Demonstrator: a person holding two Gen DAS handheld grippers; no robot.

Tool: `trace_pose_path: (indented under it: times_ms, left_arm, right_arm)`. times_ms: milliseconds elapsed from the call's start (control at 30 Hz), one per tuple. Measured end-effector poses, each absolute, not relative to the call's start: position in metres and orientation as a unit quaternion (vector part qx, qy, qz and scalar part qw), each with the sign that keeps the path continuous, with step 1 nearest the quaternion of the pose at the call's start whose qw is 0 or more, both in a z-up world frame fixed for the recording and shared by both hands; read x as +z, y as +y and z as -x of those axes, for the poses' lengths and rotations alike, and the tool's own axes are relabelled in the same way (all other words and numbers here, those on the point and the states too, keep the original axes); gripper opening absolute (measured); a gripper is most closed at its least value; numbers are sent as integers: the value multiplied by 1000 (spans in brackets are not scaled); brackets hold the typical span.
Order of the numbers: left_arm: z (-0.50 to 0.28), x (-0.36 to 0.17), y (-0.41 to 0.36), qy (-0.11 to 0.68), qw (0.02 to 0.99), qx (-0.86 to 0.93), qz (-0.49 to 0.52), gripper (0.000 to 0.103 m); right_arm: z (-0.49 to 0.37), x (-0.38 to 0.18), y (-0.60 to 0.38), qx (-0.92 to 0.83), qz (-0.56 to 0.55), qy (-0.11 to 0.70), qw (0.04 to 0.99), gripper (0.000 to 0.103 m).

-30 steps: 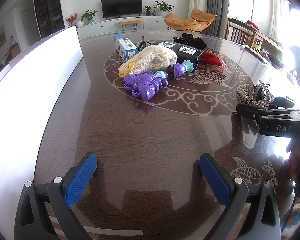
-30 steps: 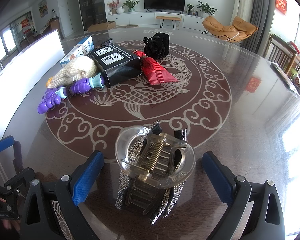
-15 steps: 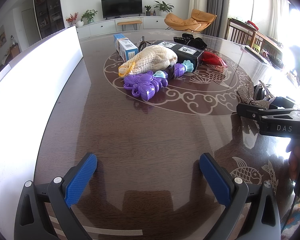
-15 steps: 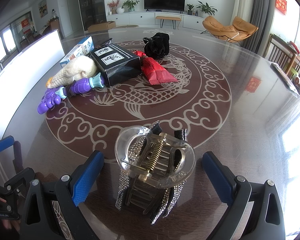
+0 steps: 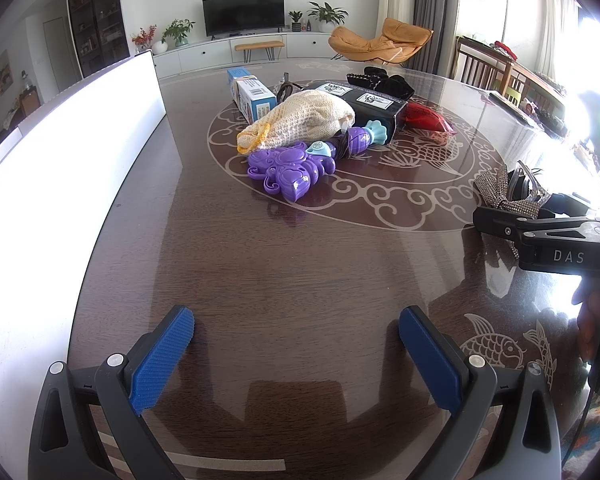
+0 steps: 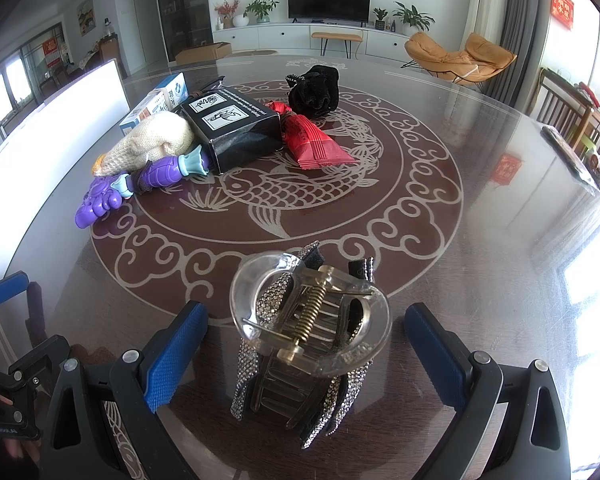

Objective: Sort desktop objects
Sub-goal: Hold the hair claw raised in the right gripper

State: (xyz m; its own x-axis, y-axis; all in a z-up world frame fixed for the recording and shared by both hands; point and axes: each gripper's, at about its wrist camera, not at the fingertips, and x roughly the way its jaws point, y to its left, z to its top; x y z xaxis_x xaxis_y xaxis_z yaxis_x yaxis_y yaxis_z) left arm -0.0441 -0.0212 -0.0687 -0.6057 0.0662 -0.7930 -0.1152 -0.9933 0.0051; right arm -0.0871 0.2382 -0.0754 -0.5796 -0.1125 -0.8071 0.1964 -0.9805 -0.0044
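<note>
A clear hair claw clip with a rhinestone bow [image 6: 312,328] lies on the table between the open fingers of my right gripper [image 6: 306,354], which do not touch it. It also shows at the right in the left wrist view [image 5: 508,192]. My left gripper [image 5: 296,356] is open and empty over bare table. Farther off lies a pile: a purple toy [image 5: 296,166], a cream knit pouch [image 5: 300,124], a black box [image 6: 232,128], a blue-white carton [image 5: 252,94], a red packet [image 6: 312,140] and a black scrunchie [image 6: 314,90].
A white board [image 5: 60,168] stands along the table's left side. The dark round table [image 5: 300,264] has a glossy fish pattern. Chairs [image 6: 572,120] stand at the right edge. My right gripper's body [image 5: 548,240] reaches in at the right of the left wrist view.
</note>
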Motion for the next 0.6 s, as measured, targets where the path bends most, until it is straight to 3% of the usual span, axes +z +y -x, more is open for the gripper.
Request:
trace_pose_path:
  times_ms: [600]
  left_arm:
    - [44, -69, -22, 28, 56, 894, 444, 103]
  right_arm:
    - [87, -76, 238, -887, -450, 47, 87, 99]
